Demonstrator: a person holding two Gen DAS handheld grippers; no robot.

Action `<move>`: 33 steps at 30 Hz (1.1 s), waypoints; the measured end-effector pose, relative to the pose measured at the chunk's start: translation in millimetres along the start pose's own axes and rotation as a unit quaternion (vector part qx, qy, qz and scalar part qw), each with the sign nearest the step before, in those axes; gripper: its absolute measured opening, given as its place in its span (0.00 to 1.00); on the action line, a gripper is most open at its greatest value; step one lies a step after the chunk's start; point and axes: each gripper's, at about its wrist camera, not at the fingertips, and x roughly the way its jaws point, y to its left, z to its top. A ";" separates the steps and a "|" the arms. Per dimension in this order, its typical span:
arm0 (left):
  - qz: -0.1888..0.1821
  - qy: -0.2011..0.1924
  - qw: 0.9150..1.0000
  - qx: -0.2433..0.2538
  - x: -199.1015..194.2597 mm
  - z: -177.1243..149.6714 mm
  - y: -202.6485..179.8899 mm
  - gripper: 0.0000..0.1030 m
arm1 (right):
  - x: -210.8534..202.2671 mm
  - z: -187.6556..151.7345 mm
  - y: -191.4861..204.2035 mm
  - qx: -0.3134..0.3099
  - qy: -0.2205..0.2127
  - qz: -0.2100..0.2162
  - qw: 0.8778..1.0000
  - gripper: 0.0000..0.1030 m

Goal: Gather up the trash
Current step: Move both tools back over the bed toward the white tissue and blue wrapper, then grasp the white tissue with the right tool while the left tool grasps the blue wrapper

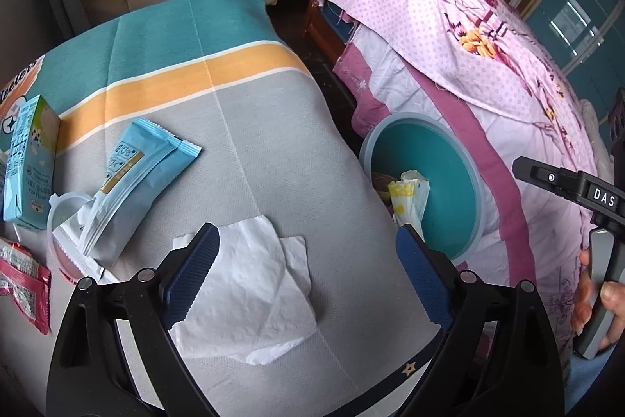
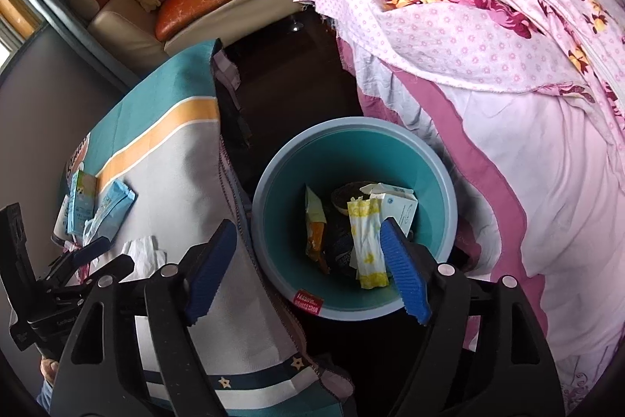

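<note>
Tissue lies between open left claw tips — untouched.

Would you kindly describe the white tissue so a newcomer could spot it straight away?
Start at the striped tablecloth, teal and orange at the far end, grey nearer. On the grey part, closest to the left tongs, lies the white tissue. Unlike the printed wrappers beside it, it is plain, crumpled and unmarked.

Soft even daylight in both views, window glow at the far upper left beyond the right gripper, faint shadows under the white tissue between the left gripper fingers, strong fisheye bending, black vignette corners, centre sharp, edges slightly soft
</note>
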 end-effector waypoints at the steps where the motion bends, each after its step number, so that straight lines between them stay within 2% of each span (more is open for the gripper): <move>1: 0.000 -0.002 1.000 -0.001 -3.1 -1.5 1.7 0.90 | -0.8 -1.8 3.1 -0.002 0.001 0.001 1.000 0.74; 15: 0.018 -0.034 0.999 -0.022 -47.6 -25.0 45.6 0.93 | -2.3 -29.2 61.2 -0.046 0.027 0.010 0.999 0.76; 24: 0.029 -0.039 0.997 -0.066 -58.9 -41.7 92.5 0.93 | 15.5 -48.1 114.6 -0.094 0.059 0.018 0.994 0.76; 33: 0.040 -0.048 0.993 -0.099 -70.3 -53.0 135.7 0.93 | 53.2 -73.3 177.9 -0.175 0.110 0.022 0.978 0.76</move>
